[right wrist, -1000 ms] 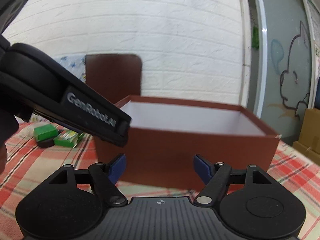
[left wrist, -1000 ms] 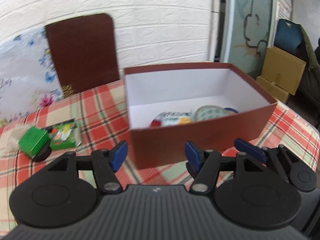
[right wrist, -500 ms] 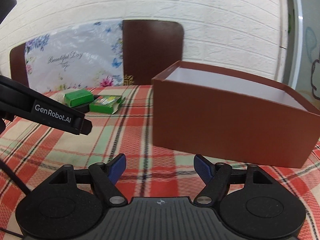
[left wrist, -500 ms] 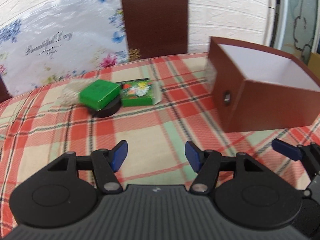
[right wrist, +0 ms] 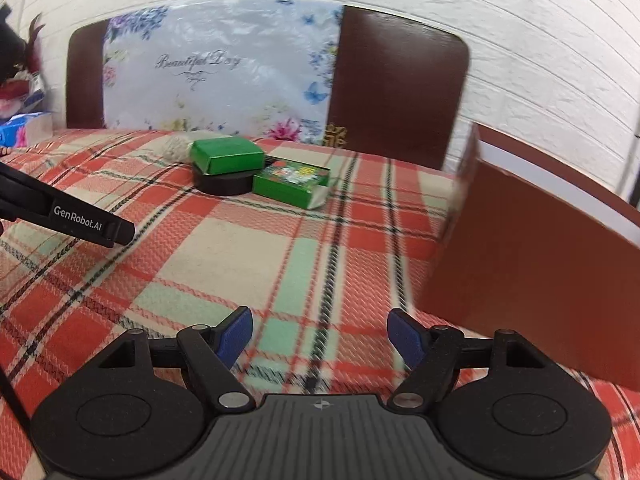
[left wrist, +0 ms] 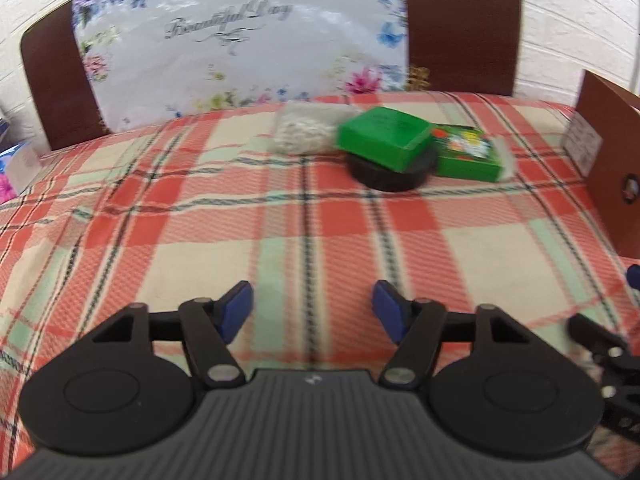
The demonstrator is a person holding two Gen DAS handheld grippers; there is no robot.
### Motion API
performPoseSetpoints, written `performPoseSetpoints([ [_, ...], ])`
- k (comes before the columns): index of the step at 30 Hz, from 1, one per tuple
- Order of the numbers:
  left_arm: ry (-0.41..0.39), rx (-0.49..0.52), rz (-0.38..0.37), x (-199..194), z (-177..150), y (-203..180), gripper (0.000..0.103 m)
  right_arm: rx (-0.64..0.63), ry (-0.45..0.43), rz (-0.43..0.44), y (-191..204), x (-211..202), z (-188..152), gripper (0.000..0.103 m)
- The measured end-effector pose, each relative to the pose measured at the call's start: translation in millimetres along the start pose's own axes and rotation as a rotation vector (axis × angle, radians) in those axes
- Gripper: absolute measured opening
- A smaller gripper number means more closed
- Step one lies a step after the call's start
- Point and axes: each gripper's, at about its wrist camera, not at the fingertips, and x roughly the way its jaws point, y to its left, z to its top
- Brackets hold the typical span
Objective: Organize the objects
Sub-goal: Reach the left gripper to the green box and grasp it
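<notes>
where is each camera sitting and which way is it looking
Left wrist: on the left gripper, looking down along its open, empty fingers at the plaid tablecloth; the right gripper's edge shows at the far right.
Right wrist: on the right gripper, open and empty, facing the same way, brown box at right.
Shared: plain green box on a black disc, printed green box, floral bag.

- The plaid tablecloth (left wrist: 304,240) lay bare from the near edge to the cluster of things toward the far edge, leaving a wide lane.
- A green box (left wrist: 384,136) on a black disc (left wrist: 390,174), a printed green box (left wrist: 466,154) touching it and a pale bag (left wrist: 304,130) stood close together there.
- The brown box (right wrist: 540,248) walled off the right edge.
- Chair backs (right wrist: 396,88) and a floral sheet (left wrist: 240,48) closed the far edge.
- The left gripper's arm (right wrist: 68,216) jutted over the left side.
</notes>
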Motion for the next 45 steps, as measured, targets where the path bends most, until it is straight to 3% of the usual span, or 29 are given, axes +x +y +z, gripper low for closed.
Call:
performPoseSetpoints([
  [3,-0.073,-0.028,0.01,12,-8,30,0.092,-0.051,-0.011,0.02,10,10,9,0.072],
  [5,-0.08,-0.131,-0.06,16,-7,52,0.091,-0.076,-0.021,0.033,15,18,18,0.072],
  [6,-0.092,-0.149,-0.06,17,-6,56,0.091,-0.086,-0.036,0.038,17,23,23,0.072],
  [10,-0.112,-0.18,-0.108,19,-6,62,0.095,-0.136,-0.116,0.069,30,42,52,0.074],
  [14,-0.118,-0.195,-0.125,21,-6,63,0.097,-0.155,-0.181,0.114,45,70,88,0.082],
  [18,-0.119,-0.203,-0.135,23,-6,65,0.098,-0.181,-0.133,0.159,59,115,113,0.081],
  [19,-0.12,-0.205,-0.137,23,-6,66,0.098,-0.184,-0.11,0.16,62,126,116,0.081],
  [23,-0.123,-0.215,-0.144,24,-6,67,0.099,-0.127,-0.074,0.233,58,136,122,0.062],
  [31,-0.122,-0.205,-0.138,25,-5,65,0.099,-0.178,-0.056,0.248,55,80,75,0.06],
  [39,-0.103,-0.155,-0.108,25,-4,58,0.1,-0.171,-0.019,0.174,25,12,17,0.059],
  [43,-0.052,-0.082,-0.072,28,2,47,0.101,-0.155,-0.014,0.152,13,-16,-5,0.061],
  [45,-0.012,-0.065,-0.079,26,10,38,0.095,-0.138,-0.011,0.139,10,-23,-13,0.063],
])
